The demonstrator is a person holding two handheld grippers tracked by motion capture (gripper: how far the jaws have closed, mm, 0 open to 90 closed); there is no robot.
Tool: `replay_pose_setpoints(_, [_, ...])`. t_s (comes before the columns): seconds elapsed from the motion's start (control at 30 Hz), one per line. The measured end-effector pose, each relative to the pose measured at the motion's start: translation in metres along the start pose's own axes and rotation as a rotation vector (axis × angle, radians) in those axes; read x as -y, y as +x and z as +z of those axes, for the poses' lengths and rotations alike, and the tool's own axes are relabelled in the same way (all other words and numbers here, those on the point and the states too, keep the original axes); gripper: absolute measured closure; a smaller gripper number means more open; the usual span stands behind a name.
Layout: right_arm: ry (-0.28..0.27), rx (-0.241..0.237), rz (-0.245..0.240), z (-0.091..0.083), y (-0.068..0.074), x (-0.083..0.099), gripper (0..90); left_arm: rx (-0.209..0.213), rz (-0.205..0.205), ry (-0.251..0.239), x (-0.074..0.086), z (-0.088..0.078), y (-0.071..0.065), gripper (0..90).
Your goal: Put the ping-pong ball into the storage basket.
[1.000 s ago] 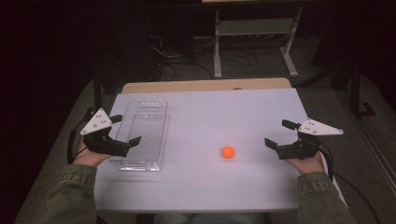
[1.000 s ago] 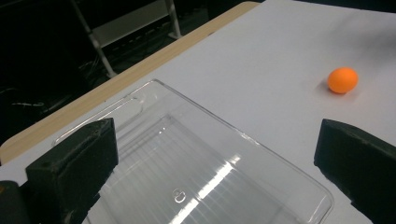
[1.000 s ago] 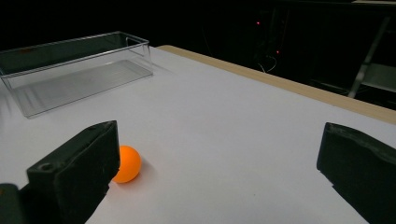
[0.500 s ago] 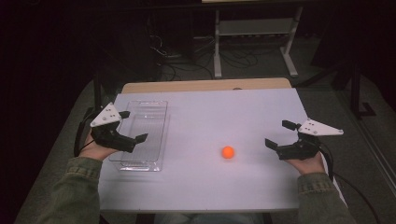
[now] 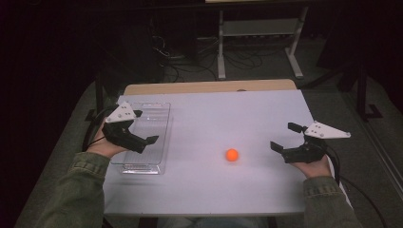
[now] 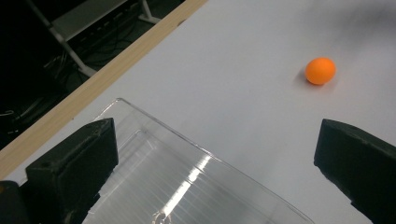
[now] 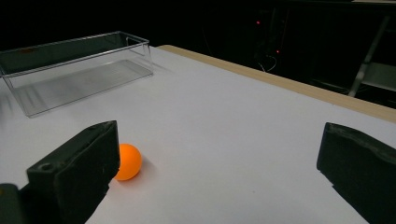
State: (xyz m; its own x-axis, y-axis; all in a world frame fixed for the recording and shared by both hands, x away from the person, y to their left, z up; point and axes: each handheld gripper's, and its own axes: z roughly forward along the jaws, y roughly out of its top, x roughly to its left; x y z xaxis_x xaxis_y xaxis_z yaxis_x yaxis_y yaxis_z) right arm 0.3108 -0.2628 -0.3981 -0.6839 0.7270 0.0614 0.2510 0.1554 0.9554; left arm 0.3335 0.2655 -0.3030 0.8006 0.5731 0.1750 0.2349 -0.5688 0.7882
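A small orange ball [image 5: 232,155] lies on the white table [image 5: 223,114], right of centre. A clear plastic tray [image 5: 142,168] stands empty at the table's left side. My left gripper [image 5: 145,127] hovers open above the tray, jaws pointing right toward the ball. From the left gripper view, the tray's rim [image 6: 187,135] lies between the wide-apart jaws [image 6: 215,144] and the ball [image 6: 320,71] sits farther off. My right gripper [image 5: 283,136] is open near the right edge, aimed left. In its view the ball [image 7: 127,161] rests just beyond the left jaw of the gripper [image 7: 219,154], with the tray [image 7: 79,60] beyond.
A wooden strip [image 5: 209,87] runs along the table's far edge. Behind it on the dark floor stand a white metal rack [image 5: 256,33] and tangled cables [image 5: 180,61]. White tabletop lies bare between the tray and the ball.
My left gripper has moved away from me and to the right, from the tray's left side to above it. The right gripper and the ball have stayed put.
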Motion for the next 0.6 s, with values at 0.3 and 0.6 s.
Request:
replay_pose_setpoints(0.3, [0.006, -0.001, 0.000, 0.000, 0.000, 0.000, 0.0, 0.017, 0.020, 0.026, -0.008, 0.005, -0.002, 0.0])
replay_pose_setpoints(0.6, [0.014, -0.005, -0.006, 0.001, 0.001, 0.001, 0.0, 0.038, 0.049, 0.049, -0.017, 0.012, -0.006, 0.0])
